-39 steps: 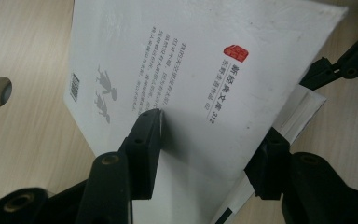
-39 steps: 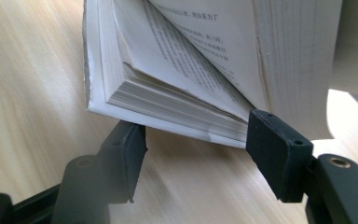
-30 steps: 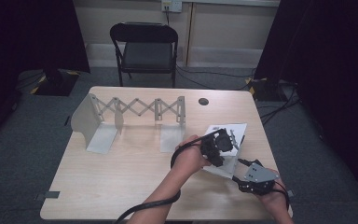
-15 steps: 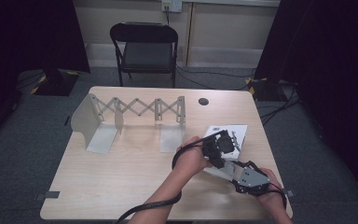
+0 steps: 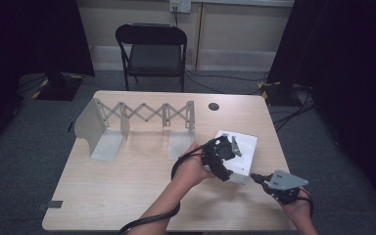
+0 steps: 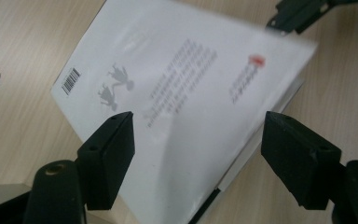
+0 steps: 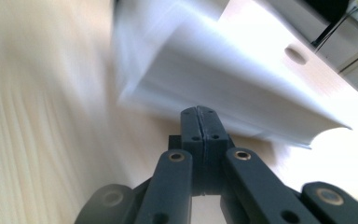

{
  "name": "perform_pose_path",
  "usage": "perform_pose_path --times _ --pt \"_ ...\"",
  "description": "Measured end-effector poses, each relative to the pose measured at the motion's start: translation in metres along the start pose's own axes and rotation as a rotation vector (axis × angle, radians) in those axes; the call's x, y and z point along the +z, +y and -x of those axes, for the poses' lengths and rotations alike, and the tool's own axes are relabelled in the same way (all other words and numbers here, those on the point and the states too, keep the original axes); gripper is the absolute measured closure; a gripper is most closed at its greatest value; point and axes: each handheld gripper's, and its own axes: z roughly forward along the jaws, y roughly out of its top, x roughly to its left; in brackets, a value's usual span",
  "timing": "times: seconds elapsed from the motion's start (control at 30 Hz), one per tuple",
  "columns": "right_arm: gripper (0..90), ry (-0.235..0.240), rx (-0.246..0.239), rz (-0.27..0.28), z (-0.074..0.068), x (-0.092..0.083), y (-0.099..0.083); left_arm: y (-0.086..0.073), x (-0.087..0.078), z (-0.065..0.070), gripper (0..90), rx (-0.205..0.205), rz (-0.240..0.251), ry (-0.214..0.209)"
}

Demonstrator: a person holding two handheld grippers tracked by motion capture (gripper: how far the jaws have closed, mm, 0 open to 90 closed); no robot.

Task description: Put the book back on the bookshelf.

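Observation:
A white book (image 5: pixel 245 142) lies back cover up on the table's right half. In the left gripper view its barcode and small grey figures (image 6: pixel 182 70) show. My left gripper (image 5: pixel 223 155) hovers over the book; its jaws (image 6: pixel 198 123) have just been opening and stand wide apart, with the cover showing between them and no pad pressing on it. My right gripper (image 5: pixel 254 177) sits near the book's front right corner. Its jaws (image 7: pixel 199 112) have just been closing and are shut with nothing between them, their tips at the blurred page edge (image 7: pixel 223 79).
A grey metal expanding rack (image 5: pixel 137 115) stands across the back left of the wooden table (image 5: pixel 127 186). A round cable hole (image 5: pixel 213 106) lies behind the book. A black folding chair (image 5: pixel 152 46) stands beyond the table. Dark curtains flank the room.
My left gripper's jaws have spread over the book. The right gripper has drawn back a little to the right of the book's corner and its jaws have come together.

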Motion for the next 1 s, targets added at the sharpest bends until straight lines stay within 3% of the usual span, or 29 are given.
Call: perform_pose_path --times 0.03,0.07,0.2,0.23,0.3,0.33,0.37,0.43,0.53,0.6,0.7,0.83,0.9,1.0 --pt "90.0 0.008 0.045 0.015 0.005 -0.003 0.002 -0.008 -0.003 -0.003 26.4 -0.017 0.005 -0.006" --pt "90.0 -0.006 0.058 0.023 0.006 -0.006 0.004 -0.012 -0.002 -0.002 26.5 -0.020 -0.002 -0.007" --pt "84.6 -0.020 0.072 -0.015 0.004 -0.005 0.000 -0.020 0.000 0.002 26.6 -0.005 -0.022 -0.011" --pt "77.2 -0.008 0.104 -0.036 0.002 -0.001 -0.006 -0.027 0.004 0.003 27.0 -0.012 -0.026 -0.013" --pt "68.0 -0.010 0.120 -0.049 0.001 0.003 -0.007 -0.033 0.010 0.004 26.5 -0.034 -0.023 -0.021" --pt "68.0 -0.010 0.120 -0.049 0.001 0.003 -0.007 -0.033 0.010 0.004 26.3 -0.034 -0.023 -0.021" --pt "59.1 0.016 0.171 -0.055 0.000 0.009 -0.009 -0.040 0.015 0.004 26.3 -0.030 -0.036 -0.024" --pt "50.1 0.045 0.227 -0.071 -0.001 0.014 -0.013 -0.049 0.019 0.005 25.3 -0.035 -0.039 -0.021" --pt "41.4 0.068 0.260 -0.095 -0.003 0.023 -0.019 -0.066 0.022 -0.002 25.0 -0.078 -0.039 -0.019" --pt "39.0 0.075 0.270 -0.117 -0.004 0.027 -0.021 -0.077 0.025 -0.005 24.9 -0.100 -0.039 -0.029" --pt "36.4 0.117 0.274 -0.135 -0.007 0.036 -0.021 -0.087 0.030 -0.008 24.4 -0.095 -0.064 -0.012" --pt "32.9 0.146 0.246 -0.158 -0.015 0.048 -0.016 -0.099 0.041 -0.013 23.2 -0.159 -0.038 -0.037" --pt "31.4 0.147 0.233 -0.175 -0.018 0.053 -0.015 -0.103 0.048 -0.015 23.2 -0.163 -0.021 -0.060" --pt "27.8 0.156 0.231 -0.176 -0.020 0.058 -0.014 -0.104 0.052 -0.016 22.5 -0.159 -0.024 -0.055"
